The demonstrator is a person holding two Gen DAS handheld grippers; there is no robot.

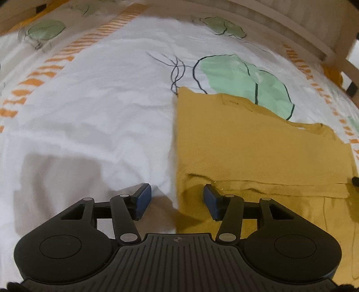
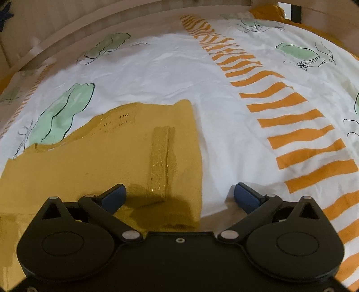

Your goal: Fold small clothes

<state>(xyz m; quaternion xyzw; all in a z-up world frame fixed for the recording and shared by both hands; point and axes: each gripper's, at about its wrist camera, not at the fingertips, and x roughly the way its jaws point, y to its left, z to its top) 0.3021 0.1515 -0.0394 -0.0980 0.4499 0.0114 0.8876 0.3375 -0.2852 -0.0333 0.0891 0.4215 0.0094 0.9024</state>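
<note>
A mustard-yellow small garment (image 1: 258,143) lies flat on a white patterned bedsheet (image 1: 89,116). In the left wrist view its straight left edge runs down the middle, with a folded-in band across the near part. My left gripper (image 1: 177,200) is open and empty, straddling that left edge low over the cloth. In the right wrist view the garment (image 2: 101,157) fills the lower left, with a sleeve cuff (image 2: 160,157) folded onto it. My right gripper (image 2: 179,197) is wide open and empty over the garment's right edge.
The bedsheet (image 2: 235,94) has orange striped bands (image 2: 298,125) and green leaf prints (image 1: 246,76). A pale wooden bed frame (image 1: 291,20) curves along the far side. Another bit of mustard cloth (image 2: 267,10) shows at the far top in the right wrist view.
</note>
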